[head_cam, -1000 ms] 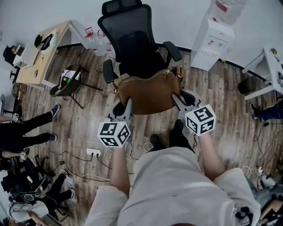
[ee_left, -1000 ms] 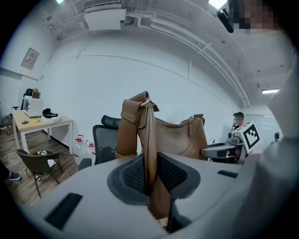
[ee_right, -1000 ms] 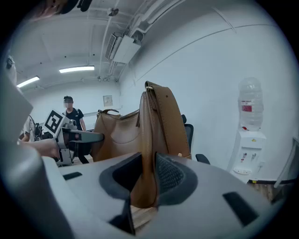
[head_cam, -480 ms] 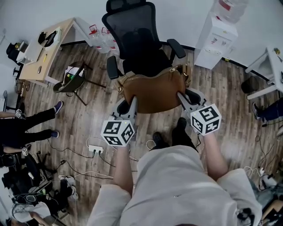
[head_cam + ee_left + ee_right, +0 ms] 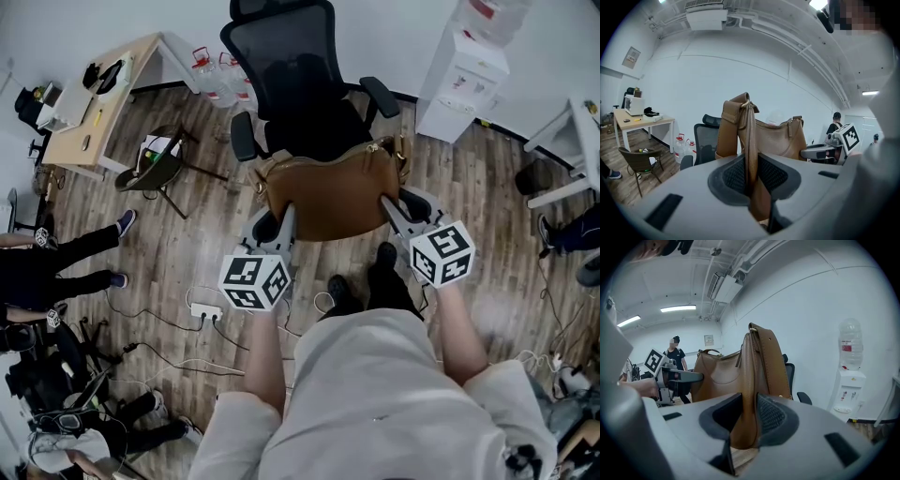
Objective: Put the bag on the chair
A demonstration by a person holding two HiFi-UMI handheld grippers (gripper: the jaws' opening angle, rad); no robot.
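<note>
Bag point(image 5: 328, 192) gripped at both ends, at the front of the chair point(image 5: 286, 66).
We note the left gripper point(image 5: 283, 216) clenched on the bag's left end, leather pinched between its pads. The bag spans level between both tools over the seat's front edge; we cannot tell whether it rests there. The right gripper point(image 5: 387, 204) grasps the right end, and its jaws have just been opening slightly with the leather between them.

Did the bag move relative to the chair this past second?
No: the bag still hangs at the front edge of the chair; only the camera shifted.
</note>
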